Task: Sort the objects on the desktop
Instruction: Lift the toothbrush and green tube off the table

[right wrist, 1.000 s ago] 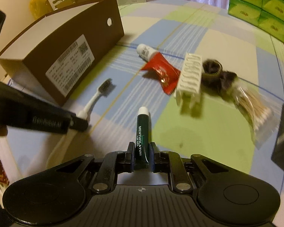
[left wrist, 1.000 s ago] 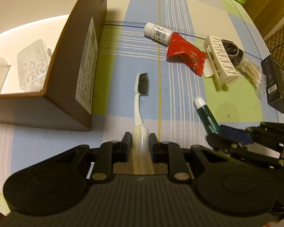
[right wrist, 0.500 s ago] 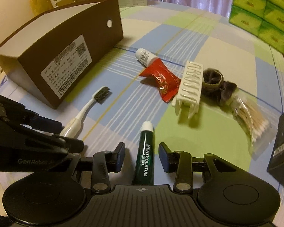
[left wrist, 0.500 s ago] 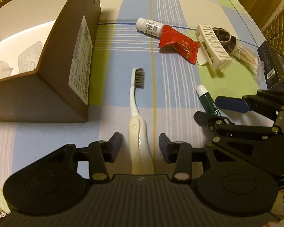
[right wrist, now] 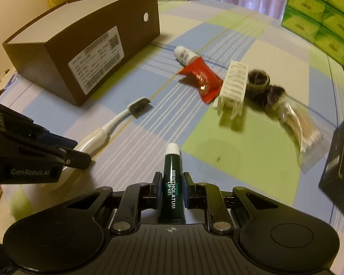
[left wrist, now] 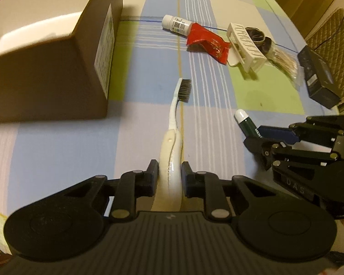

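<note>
Half a second ago spread wide around their targets; now closed in again. Left gripper (left wrist: 169, 178) with jaws pinching the thick cream handle of the toothbrush (left wrist: 175, 119), bristle head pointing away over the checked cloth of the table (left wrist: 64, 151). Right gripper (right wrist: 172, 186) with jaws pinching the green lip gel tube (right wrist: 172, 181), white cap forward. Nearer the table than before, the brown box (left wrist: 57, 75) now looming larger at the left of the left wrist view and its contents no longer visible. From the left wrist: right gripper (left wrist: 270, 137) at the right edge, clamped on the tube (left wrist: 245, 123), only the cap and upper part showing; open white interior of the box partly seen. From the right wrist: left gripper (right wrist: 75, 151) entering from the left over the toothbrush (right wrist: 117, 123) handle; printed name on the tube readable; box seen from outside only, with its label and round hole; stacked green tissue packs (right wrist: 318, 13) at the far edge, barely in the other view. In both views, beyond the toothbrush: small white bottle (right wrist: 184, 55) touching a red packet (right wrist: 201, 79), white hair claw (right wrist: 233, 87) just beside it, dark scrunchie (right wrist: 261, 82), bag of cotton swabs (right wrist: 302, 128), black box (right wrist: 341, 162) at the far right.
</note>
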### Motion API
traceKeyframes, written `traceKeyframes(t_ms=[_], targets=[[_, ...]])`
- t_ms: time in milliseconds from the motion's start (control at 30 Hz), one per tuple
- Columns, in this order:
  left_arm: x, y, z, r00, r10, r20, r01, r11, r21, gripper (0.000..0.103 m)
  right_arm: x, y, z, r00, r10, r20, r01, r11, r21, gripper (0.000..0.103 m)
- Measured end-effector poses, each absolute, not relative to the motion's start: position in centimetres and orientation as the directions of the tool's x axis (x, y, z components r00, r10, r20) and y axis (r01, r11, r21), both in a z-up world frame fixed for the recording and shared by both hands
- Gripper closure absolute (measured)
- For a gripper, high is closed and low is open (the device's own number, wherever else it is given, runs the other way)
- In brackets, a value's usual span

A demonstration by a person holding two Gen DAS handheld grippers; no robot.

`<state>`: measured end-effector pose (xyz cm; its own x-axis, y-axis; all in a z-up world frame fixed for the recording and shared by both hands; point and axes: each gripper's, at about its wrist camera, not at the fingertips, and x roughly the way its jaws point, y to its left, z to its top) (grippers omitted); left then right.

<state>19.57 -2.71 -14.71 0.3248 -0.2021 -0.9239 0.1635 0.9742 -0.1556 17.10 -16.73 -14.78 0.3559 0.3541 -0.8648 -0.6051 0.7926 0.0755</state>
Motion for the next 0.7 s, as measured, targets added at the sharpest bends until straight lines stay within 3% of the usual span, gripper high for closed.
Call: traceKeyframes(t_ms=[433, 700], targets=[[17.9, -1.4, -10.6, 0.387, -0.317, -0.866, 0.168, 0.948, -0.272, 0.086, 16.0, -17.9, -11.9, 0.32, 0.426, -0.846, -0.546, 0.813, 0.202, 0.088], [18.7, -2.6, -13.8, 0.321, -0.253, -0.913, 0.216, 0.958, -0.19, 0.086, 15.8, -18.2, -12.1, 0.324, 0.405, -0.855, -0.517, 0.833, 0.198, 0.088]])
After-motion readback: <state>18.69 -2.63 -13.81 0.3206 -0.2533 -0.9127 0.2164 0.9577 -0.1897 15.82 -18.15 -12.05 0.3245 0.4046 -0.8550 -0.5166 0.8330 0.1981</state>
